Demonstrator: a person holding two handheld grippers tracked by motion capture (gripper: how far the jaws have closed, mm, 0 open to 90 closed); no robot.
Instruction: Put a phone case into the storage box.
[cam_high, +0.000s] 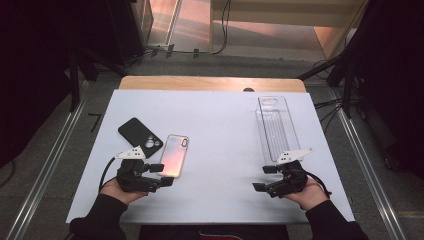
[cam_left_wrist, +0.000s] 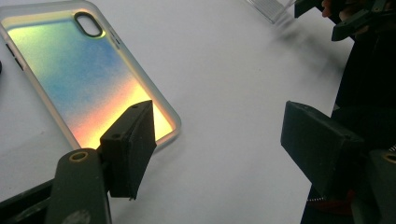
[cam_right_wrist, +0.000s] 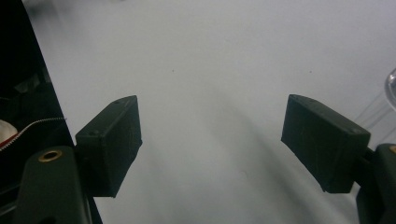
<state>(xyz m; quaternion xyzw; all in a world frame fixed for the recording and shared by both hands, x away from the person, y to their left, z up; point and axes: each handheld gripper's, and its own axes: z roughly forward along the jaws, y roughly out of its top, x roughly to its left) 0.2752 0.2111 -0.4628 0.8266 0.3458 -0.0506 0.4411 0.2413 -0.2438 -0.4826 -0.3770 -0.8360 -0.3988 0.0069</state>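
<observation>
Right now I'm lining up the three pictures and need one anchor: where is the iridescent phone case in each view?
High view: the iridescent phone case lies left of centre on the white table, just ahead of the left gripper.
Left gripper view: it fills the upper left, one of the fingers overlapping its near corner.
Right gripper view: not in it.
Shared landmark: the clear plastic tray.
</observation>
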